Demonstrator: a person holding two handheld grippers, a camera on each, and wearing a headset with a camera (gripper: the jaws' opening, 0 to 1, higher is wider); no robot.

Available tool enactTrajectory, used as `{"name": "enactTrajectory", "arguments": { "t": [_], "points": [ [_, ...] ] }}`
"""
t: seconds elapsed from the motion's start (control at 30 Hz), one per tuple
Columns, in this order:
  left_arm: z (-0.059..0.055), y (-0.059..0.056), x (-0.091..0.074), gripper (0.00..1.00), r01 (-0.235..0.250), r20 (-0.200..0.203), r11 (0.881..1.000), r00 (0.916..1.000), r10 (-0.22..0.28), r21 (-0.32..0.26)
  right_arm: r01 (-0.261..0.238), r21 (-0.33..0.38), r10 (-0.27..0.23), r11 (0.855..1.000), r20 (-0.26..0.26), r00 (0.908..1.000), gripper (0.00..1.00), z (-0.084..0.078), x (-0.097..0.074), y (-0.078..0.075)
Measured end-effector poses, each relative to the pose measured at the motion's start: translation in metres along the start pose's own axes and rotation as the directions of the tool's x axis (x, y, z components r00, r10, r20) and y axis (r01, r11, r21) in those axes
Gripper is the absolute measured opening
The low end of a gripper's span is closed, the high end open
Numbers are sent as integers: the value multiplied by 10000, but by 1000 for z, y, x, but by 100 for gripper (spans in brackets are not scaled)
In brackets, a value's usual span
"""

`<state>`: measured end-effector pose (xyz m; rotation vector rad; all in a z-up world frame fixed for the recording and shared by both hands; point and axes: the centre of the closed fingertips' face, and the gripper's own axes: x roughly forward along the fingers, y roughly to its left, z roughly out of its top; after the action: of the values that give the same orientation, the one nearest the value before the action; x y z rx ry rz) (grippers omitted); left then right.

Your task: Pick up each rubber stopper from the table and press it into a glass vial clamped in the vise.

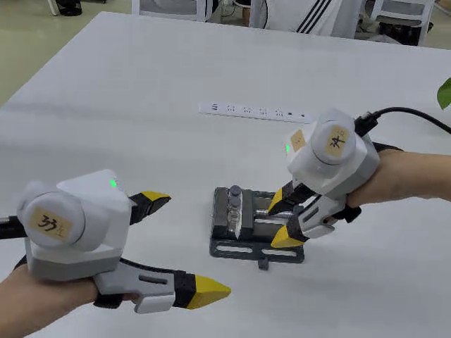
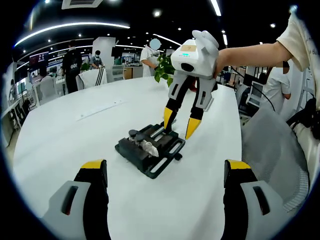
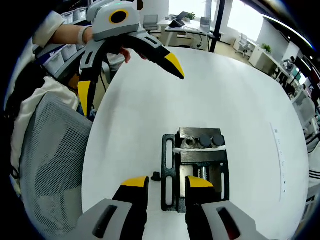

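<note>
**Claw state and position**
- Right claw (image 3: 167, 184): released, jaws partly apart, nothing between them. It hangs over the screw end of the vise (image 3: 169, 165) with its tips pointing down. The clamped tops lie straight ahead of the tips, near but not touching.
- Left claw (image 1: 182, 243): released, jaws spread wide, empty. It sits low over the worktop (image 1: 141, 105) on the side of the vise opposite the right claw, and apart from the vise.

**Count (right gripper view)**
- One vise.
- Three round tops stand in a row between the vise jaws.
- The middle top (image 3: 205, 141) and the end top (image 3: 218, 140) are dark and look like seated stoppers.
- The third top (image 3: 190, 142) is paler and glassy. Whether it is plugged cannot be told.
- One small dark piece (image 3: 155, 176) lies against the vise base, just beside the right claw's left tip. It cannot be told whether this is a loose stopper or part of the vise.

**Edges and open room**
- In the head view, the worktop's left edge runs diagonally at the upper left, well away from the vise.
- One power strip (image 1: 255, 111) lies beyond the vise, well apart from it.
- Bare worktop surrounds the vise on every side.
- In the right gripper view, a mesh chair back (image 3: 50, 150) stands at the worktop edge on the person's side.
</note>
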<state>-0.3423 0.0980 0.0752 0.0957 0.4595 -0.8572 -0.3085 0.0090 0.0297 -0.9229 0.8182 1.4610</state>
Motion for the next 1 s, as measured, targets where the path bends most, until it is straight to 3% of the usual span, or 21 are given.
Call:
{"name": "enactTrajectory", "arguments": {
  "t": [0.17,0.5,0.67,1.0],
  "points": [
    [-1,-2,1,96,87,-29,10000,10000,-87,1,115,286,-125,9995,369,9992,22,-7,12,8],
    [-5,-6,4,96,196,-148,9998,9997,-197,-32,412,862,-463,9954,576,9973,18,-24,42,19],
    [-7,-6,4,96,195,-201,9998,9996,-196,-57,587,966,-655,9936,690,9955,15,-25,45,15],
    [-8,-7,5,96,208,-275,9997,9994,-211,-120,518,808,-581,9954,779,9953,11,-24,49,15]
  ]
}}
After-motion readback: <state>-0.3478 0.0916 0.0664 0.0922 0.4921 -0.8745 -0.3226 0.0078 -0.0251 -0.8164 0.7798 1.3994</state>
